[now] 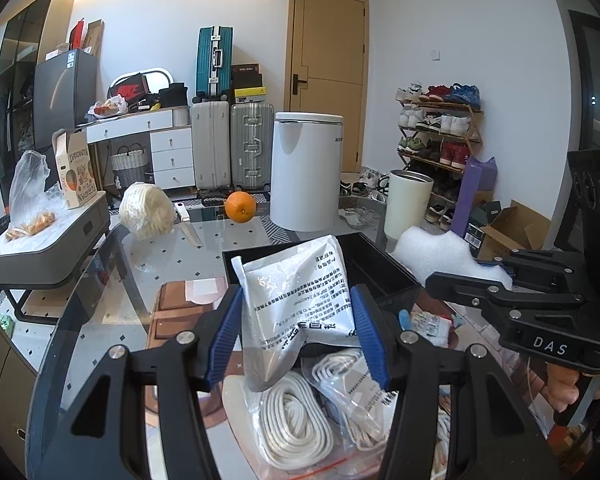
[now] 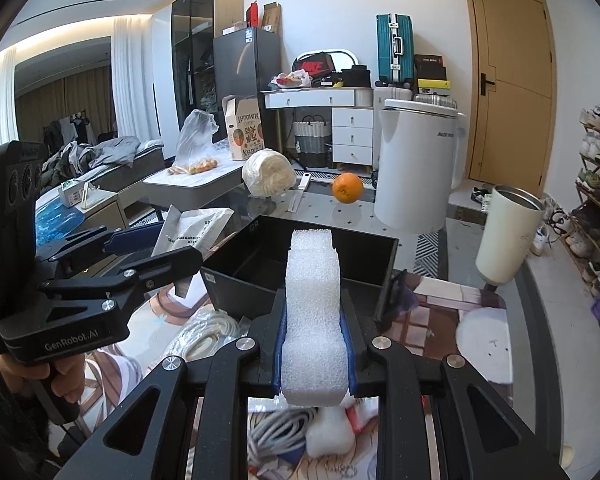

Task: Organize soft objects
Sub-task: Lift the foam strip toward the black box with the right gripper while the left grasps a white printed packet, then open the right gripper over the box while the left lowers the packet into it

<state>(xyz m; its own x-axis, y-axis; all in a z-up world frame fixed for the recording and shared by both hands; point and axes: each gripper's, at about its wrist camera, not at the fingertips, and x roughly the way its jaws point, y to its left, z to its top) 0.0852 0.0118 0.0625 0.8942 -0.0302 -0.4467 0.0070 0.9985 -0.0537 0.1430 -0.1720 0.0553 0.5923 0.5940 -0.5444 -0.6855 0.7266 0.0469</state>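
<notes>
Foam strip (image 2: 314, 316) stands upright pinched in right tongs (image 2: 314, 344); left tongs (image 1: 296, 336) clamp pouch (image 1: 300, 300).

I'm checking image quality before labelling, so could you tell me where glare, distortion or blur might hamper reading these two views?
Left wrist view: strong fisheye bending of the door; the glass table reflects the floor pattern; the packet print is sharp. Right wrist view: the ceiling light strip is blown out; the foam is bright but keeps its texture.

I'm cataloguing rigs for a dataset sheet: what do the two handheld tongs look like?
Both tongs, left and right, are matte black linkages with silver rivets and ribbed blue finger pads. White lettering: "GenRobot.AI" on the left body, "DAS" on the right. Each has a pistol handle held by a bare hand.
</notes>
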